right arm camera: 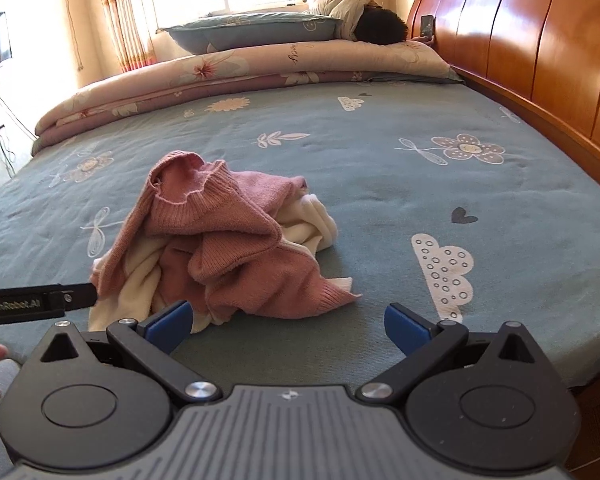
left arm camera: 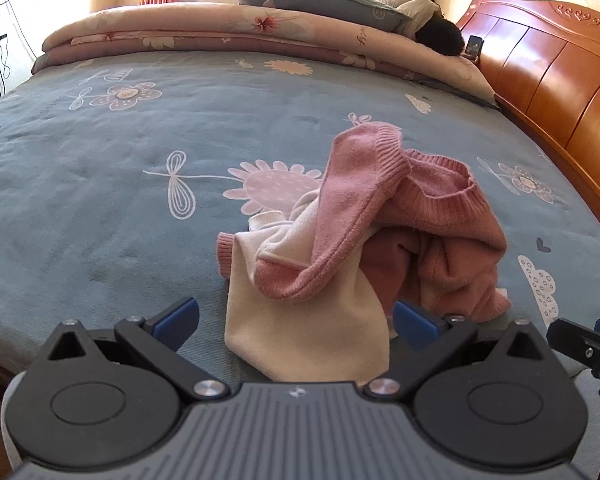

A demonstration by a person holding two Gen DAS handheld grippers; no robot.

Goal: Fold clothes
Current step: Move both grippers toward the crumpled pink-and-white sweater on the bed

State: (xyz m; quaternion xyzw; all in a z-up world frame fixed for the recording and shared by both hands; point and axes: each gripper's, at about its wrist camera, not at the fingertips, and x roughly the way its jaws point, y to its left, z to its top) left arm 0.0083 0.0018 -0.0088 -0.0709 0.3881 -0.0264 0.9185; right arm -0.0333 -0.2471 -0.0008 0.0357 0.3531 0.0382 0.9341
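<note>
Left gripper [left arm camera: 296, 322], bottom of the left wrist view: blue-padded fingers [left arm camera: 176, 318] spread wide apart, gripping nothing; the cream lower edge of the sweater [left arm camera: 380, 224] lies between them, whether it touches a pad cannot be told. Right gripper [right arm camera: 288, 326], bottom of the right wrist view: fingers [right arm camera: 406, 326] likewise wide apart and empty, with the left pad just beside the garment's near edge and the right pad over bare sheet. The pink-and-cream knit sweater sits crumpled in a heap, ribbed neckline upward, centre right in the left view and centre left in the right view, on the blue flower-print bedsheet [right arm camera: 380, 184]. A folded pink floral quilt [right arm camera: 228, 76] runs across the upper part of both frames, with a blue pillow [right arm camera: 256, 30] on top. A person [right arm camera: 364, 16] lies on the quilt near the wooden headboard [right arm camera: 520, 48], which fills the upper right. Curtains [right arm camera: 116, 12] flank a bright window at top.
</note>
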